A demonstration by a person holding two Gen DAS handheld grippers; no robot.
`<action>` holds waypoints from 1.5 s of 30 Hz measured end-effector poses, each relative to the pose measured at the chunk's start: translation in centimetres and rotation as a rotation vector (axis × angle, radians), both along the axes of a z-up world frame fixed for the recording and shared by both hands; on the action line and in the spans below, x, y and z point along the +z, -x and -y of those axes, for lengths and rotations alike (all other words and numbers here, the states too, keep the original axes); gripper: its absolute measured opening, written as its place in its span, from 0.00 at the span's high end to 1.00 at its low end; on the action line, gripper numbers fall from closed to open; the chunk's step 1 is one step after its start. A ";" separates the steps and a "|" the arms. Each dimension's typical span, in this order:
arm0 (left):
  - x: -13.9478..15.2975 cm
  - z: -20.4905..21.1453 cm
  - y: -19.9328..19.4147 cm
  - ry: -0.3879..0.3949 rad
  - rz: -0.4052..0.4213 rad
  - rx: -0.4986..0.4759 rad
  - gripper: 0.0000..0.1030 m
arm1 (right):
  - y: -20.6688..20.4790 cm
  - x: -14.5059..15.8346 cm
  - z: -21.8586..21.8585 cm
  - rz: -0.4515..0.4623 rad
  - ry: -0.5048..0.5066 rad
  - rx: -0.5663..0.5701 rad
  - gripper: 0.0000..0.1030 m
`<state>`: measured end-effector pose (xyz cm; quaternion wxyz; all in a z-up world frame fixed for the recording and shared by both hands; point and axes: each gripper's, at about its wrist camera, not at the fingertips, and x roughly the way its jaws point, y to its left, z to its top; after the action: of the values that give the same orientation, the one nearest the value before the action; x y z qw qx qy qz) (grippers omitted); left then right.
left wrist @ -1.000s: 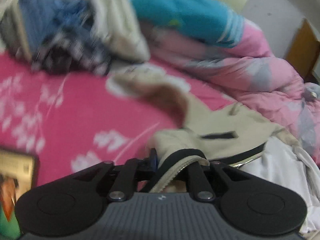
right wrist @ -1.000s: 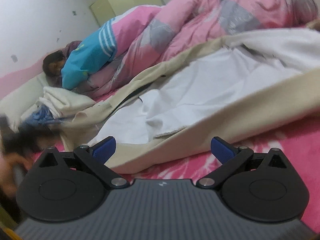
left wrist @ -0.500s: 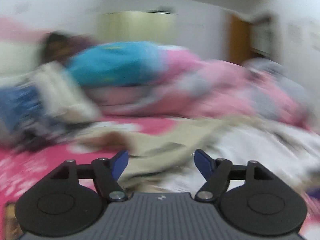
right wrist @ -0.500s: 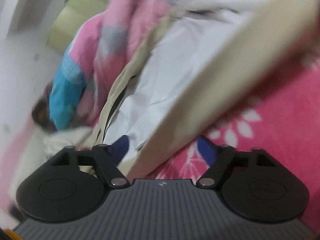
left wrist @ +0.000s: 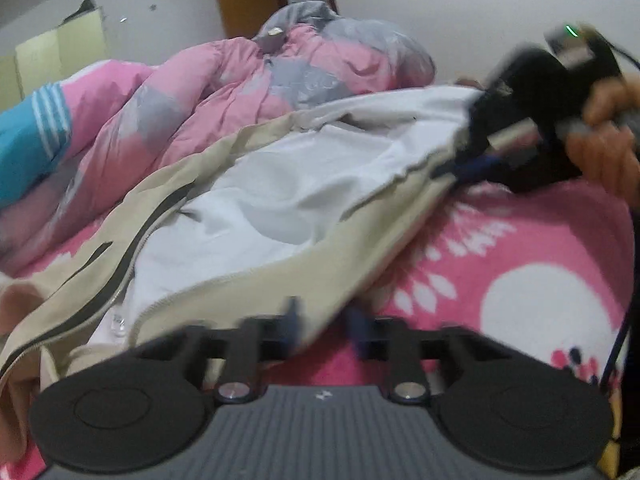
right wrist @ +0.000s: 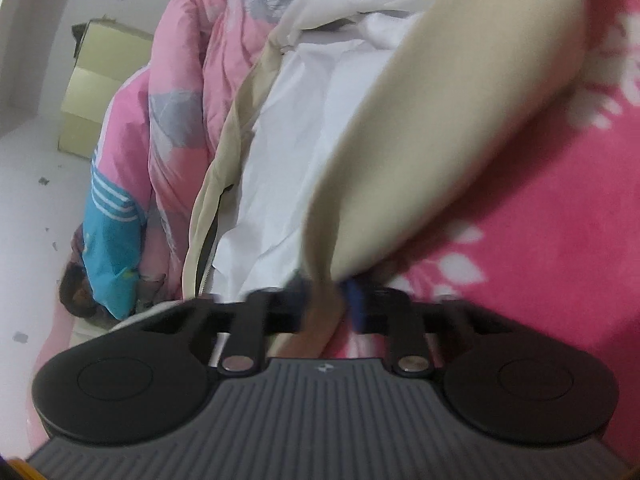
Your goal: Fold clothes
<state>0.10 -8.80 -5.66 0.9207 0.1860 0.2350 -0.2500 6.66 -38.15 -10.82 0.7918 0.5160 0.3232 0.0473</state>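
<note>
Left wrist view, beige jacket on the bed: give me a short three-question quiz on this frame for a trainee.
1. True or false: the beige jacket lies open with its white lining showing.
2. What does the jacket lie on? A: a bare wooden floor. B: a pink flowered blanket. C: a glass table.
3. What colour is the white-striped garment at the far end of the pink and grey puffer coat?

Key: 1 true; 2 B; 3 blue.
</note>
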 end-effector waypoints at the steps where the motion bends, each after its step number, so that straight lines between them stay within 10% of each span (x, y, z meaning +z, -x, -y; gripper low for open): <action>1: 0.0 -0.4 0.1 0.007 0.001 0.007 0.86 | 0.4 -0.2 0.2 0.000 -0.011 -0.003 0.92; 8: -0.7 -0.5 0.5 -0.123 0.075 0.009 0.43 | 4.2 -1.1 0.6 0.005 -0.065 -0.015 0.89; 10: -0.6 -0.5 -0.1 -0.106 0.058 0.016 0.48 | 3.4 -1.1 0.8 0.014 -0.076 -0.019 0.87; 12: -0.4 -0.5 -0.7 -0.076 0.029 0.034 0.91 | 2.6 -1.2 1.0 0.023 -0.086 -0.023 0.87; 14: 0.1 -0.6 -0.6 -0.050 0.022 0.059 0.97 | 2.1 -1.3 1.0 0.035 -0.089 -0.024 0.92; 19: 4.2 -2.1 1.9 0.069 0.034 0.055 0.97 | 4.7 2.5 0.5 0.144 -0.021 0.018 0.94; 28: 0.1 -0.6 3.3 -0.146 -0.015 -0.047 0.93 | 7.9 1.3 0.4 0.010 0.126 0.079 0.94; 32: 2.1 -2.7 3.1 -0.020 -0.114 -0.077 0.75 | 8.5 2.9 0.3 0.012 0.228 0.126 0.84; 40: 5.9 -10.9 -0.7 0.483 -0.274 0.037 0.60 | 10.5 10.9 0.6 0.164 0.631 0.245 0.76; 45: 4.8 -10.3 -8.2 0.420 -0.252 0.244 0.63 | 3.2 12.5 -6.1 0.371 0.764 0.469 0.76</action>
<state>8.25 1.51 -0.86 0.9258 -0.0713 0.3115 -0.2017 3.46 -32.09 1.68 0.9369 0.0842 0.2785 0.1937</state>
